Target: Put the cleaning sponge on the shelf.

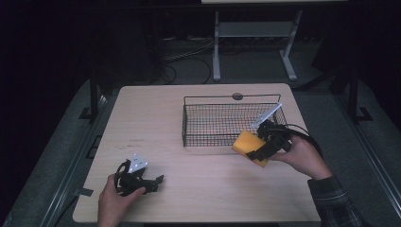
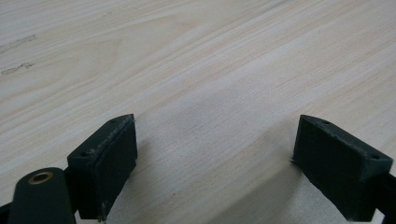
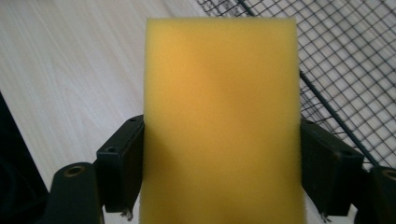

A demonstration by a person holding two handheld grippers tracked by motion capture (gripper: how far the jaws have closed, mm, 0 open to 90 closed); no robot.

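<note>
A yellow sponge [image 1: 249, 145] is held above the table at the front right corner of the black wire basket [image 1: 222, 137]. My right gripper [image 1: 257, 152] is shut on it; in the right gripper view both black pads press the sides of the sponge [image 3: 219, 121], with the basket mesh [image 3: 345, 70] just beyond it on the right. My left gripper [image 1: 158, 182] rests low over the table near the front left, held by a hand. In the left gripper view its jaws stand wide apart over bare wood, left gripper [image 2: 215, 154] open with nothing between the pads.
The light wooden table [image 1: 156, 118] holds the wire basket at its back right. Beyond the far edge stand a white metal frame [image 1: 216, 47] and cables on a dark floor. A plaid sleeve [image 1: 335, 201] comes in at the bottom right.
</note>
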